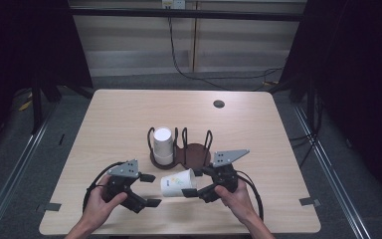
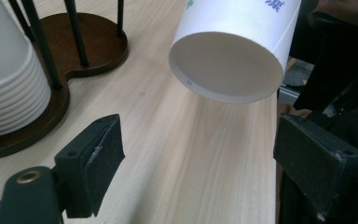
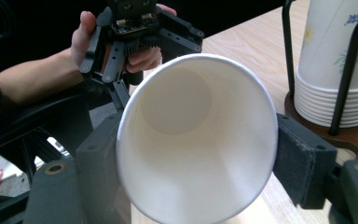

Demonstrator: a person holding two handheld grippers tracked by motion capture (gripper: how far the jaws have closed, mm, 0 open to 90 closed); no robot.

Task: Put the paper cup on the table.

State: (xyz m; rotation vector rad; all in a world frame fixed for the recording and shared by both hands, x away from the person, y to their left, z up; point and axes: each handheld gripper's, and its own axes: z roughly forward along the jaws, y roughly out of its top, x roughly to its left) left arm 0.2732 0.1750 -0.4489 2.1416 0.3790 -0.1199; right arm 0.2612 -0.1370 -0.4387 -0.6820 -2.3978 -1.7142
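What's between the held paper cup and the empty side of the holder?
Nothing visible. The right gripper holds the paper cup on its side just in front of the holder; its empty side is bare, the cup stack fills the other.

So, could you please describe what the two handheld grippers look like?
Both the left gripper and right gripper are matte black, each topped by a grey three-cornered plate with small holes. Their blocky black fingers have brass-coloured pivots. A black cable loops from each.

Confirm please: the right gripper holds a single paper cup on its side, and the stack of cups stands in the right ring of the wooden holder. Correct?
Not quite: the stack of cups stands in the left ring of the wooden holder, as the high view shows. The right gripper does hold the single paper cup on its side.
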